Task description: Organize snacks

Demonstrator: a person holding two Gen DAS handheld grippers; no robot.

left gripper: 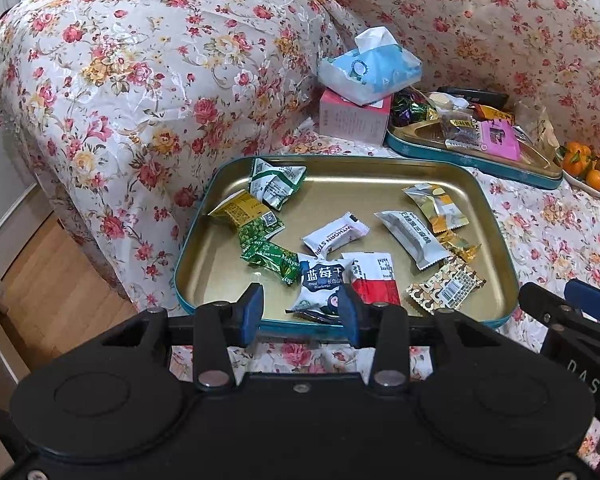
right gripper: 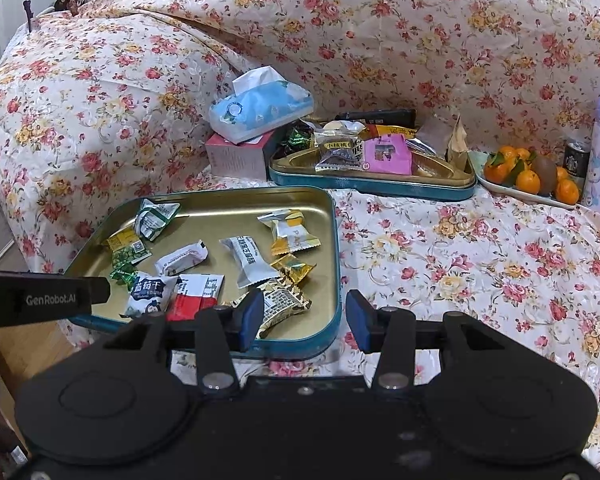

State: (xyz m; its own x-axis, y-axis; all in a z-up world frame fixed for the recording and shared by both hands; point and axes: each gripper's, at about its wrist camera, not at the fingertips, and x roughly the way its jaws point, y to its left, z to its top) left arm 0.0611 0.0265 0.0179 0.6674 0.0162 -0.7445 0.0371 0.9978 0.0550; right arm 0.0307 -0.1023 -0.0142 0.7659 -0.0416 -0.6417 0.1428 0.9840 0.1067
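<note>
Both empty, jaws parted: left hand-held gripper (left gripper: pixel 300 312) hovered above blueberry packet (left gripper: pixel 320 284); right hand-held gripper (right gripper: pixel 304 320) waited over near tin tray (right gripper: pixel 336 240) corner.

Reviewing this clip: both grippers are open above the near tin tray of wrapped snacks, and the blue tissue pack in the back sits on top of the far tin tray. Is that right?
Not quite. The blue tissue pack sits on a pink box beside the far tin tray, not on the tray; the right wrist view shows it. The rest holds: the left gripper and right gripper have open jaws over the near tin tray of snacks.
</note>
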